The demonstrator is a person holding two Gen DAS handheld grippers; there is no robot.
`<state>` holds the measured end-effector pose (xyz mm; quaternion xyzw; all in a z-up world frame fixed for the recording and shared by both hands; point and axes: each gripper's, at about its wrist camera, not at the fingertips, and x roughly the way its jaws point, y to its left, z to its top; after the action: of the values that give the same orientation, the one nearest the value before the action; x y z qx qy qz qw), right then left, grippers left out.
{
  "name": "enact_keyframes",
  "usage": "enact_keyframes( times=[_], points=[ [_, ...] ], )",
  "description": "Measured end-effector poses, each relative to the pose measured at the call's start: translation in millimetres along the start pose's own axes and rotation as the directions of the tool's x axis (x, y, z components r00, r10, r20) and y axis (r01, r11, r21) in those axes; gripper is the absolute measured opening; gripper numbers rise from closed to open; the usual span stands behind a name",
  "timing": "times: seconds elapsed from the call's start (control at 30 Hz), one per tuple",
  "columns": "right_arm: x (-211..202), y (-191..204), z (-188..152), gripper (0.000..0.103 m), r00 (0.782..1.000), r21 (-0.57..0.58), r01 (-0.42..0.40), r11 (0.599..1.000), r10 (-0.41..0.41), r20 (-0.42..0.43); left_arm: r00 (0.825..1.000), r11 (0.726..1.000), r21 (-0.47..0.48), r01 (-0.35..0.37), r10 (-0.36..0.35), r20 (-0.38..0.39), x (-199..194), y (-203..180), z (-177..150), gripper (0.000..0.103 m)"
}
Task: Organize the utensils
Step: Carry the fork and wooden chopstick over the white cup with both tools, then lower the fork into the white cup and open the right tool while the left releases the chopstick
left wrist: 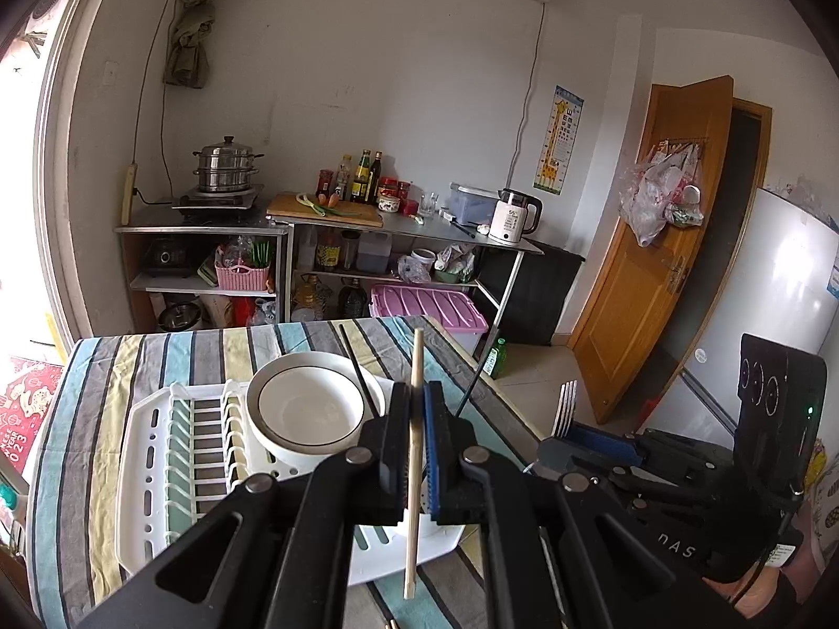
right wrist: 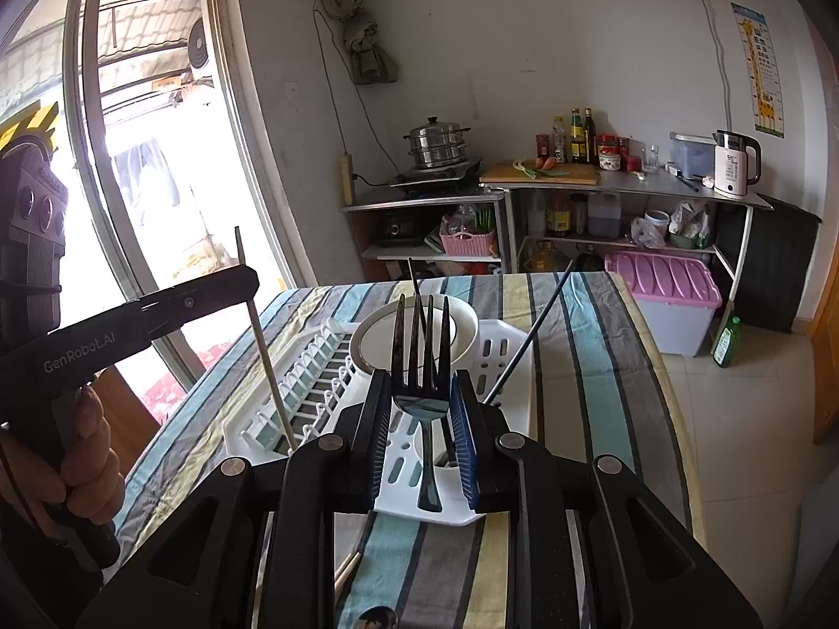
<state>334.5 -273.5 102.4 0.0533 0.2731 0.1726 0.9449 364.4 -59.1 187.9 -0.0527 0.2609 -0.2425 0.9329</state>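
Observation:
My left gripper (left wrist: 417, 403) is shut on a pale wooden chopstick (left wrist: 414, 472), held upright above the white dish rack (left wrist: 173, 451). My right gripper (right wrist: 422, 393) is shut on a steel fork (right wrist: 422, 367), tines up, over the rack's utensil cup (right wrist: 419, 451). A white bowl (left wrist: 307, 411) sits in the rack. Two black chopsticks (left wrist: 362, 377) stand in the rack's right end; one (right wrist: 529, 338) leans right. The right gripper with the fork (left wrist: 563, 409) shows at the right of the left wrist view. The left gripper (right wrist: 246, 283) shows at the left of the right wrist view with its chopstick (right wrist: 267, 361).
The rack stands on a table with a striped cloth (right wrist: 592, 367). More chopsticks (right wrist: 346, 568) and a spoon (right wrist: 377, 618) lie on the cloth near me. Beyond are steel shelves (left wrist: 325, 225), a pink-lidded bin (left wrist: 427, 306), a wooden door (left wrist: 655, 241) and a window (right wrist: 147, 157).

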Motion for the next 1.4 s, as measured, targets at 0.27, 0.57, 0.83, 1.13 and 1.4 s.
enact_keyframes(
  times=[0.27,0.57,0.83,1.13,1.4],
  points=[
    [19.3,-8.3,13.2,0.024,1.000,0.002,-0.006,1.000,0.006,0.002,1.000,1.000,-0.012,0.019,-0.019,0.014,32.8,2.6,18.7,0.006],
    [45.8,-24.8,18.3,0.024,1.000,0.022,-0.006,1.000,0.006,-0.017,0.999,0.998,-0.040,0.045,-0.045,0.002,68.9,11.4,22.5,0.006],
    [69.4,-36.3,9.4,0.024,0.998,0.042,-0.001,0.999,0.004,-0.062,0.998,0.996,-0.067,0.064,-0.064,0.010,85.5,19.2,19.1,0.006],
    [74.9,-42.9,5.4,0.024,0.997,0.048,0.003,0.999,0.001,-0.077,0.997,0.995,-0.060,0.075,-0.075,0.008,94.5,17.0,21.8,0.006],
    [86.1,-46.1,-2.9,0.024,0.995,0.056,0.003,0.998,0.003,-0.102,0.997,0.995,-0.080,0.051,-0.056,-0.052,112.6,27.9,-3.1,0.006]
  ],
)
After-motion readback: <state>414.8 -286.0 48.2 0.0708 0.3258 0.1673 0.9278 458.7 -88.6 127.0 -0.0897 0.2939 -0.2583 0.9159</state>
